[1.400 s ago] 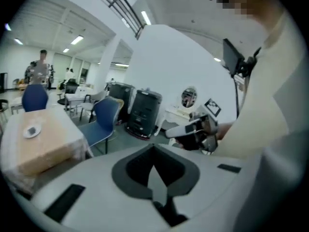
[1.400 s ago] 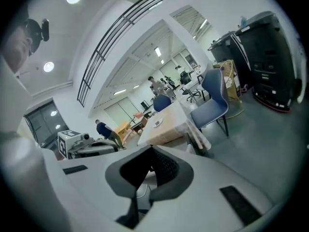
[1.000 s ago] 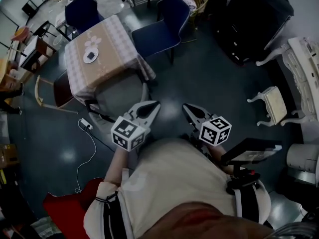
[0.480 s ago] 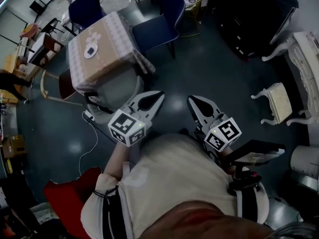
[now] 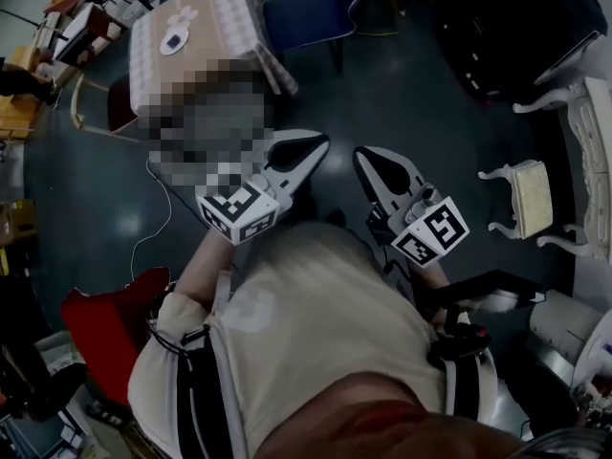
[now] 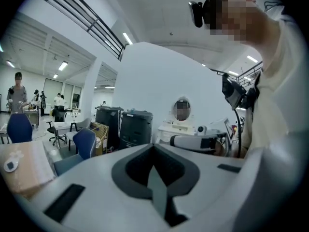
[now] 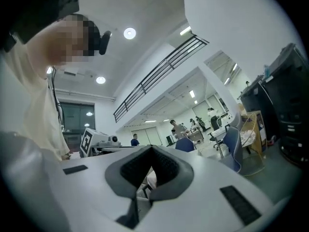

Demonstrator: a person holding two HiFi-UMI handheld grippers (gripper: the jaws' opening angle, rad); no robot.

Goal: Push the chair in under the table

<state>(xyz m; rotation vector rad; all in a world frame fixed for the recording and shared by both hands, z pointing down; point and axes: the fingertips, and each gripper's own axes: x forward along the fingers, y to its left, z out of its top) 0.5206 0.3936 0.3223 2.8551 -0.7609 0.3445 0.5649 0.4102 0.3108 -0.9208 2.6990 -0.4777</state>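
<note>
The table (image 5: 206,12) with its checked cloth and a white dish (image 5: 173,41) stands at the top left of the head view. A blue chair (image 5: 308,19) stands at its right side, seat clear of the cloth. The table's near side is hidden by a blurred patch. My left gripper (image 5: 319,142) and right gripper (image 5: 362,154) are held in the air side by side below the table, apart from any furniture. Both are shut with nothing between the jaws. The left gripper view shows its shut jaws (image 6: 153,147), the table (image 6: 26,170) and the blue chair (image 6: 83,143) at the left. The right gripper view shows shut jaws (image 7: 151,150).
A wooden chair (image 5: 91,113) stands left of the table. A white cable (image 5: 158,220) lies on the dark floor. Black cabinets (image 5: 507,27) fill the top right, with a white stool (image 5: 528,197) and a white dresser (image 5: 595,142) at the right. A red object (image 5: 107,321) is at lower left.
Both grippers have moved up the picture, staying shut and empty. The table and chairs have slid toward the picture's top left.
</note>
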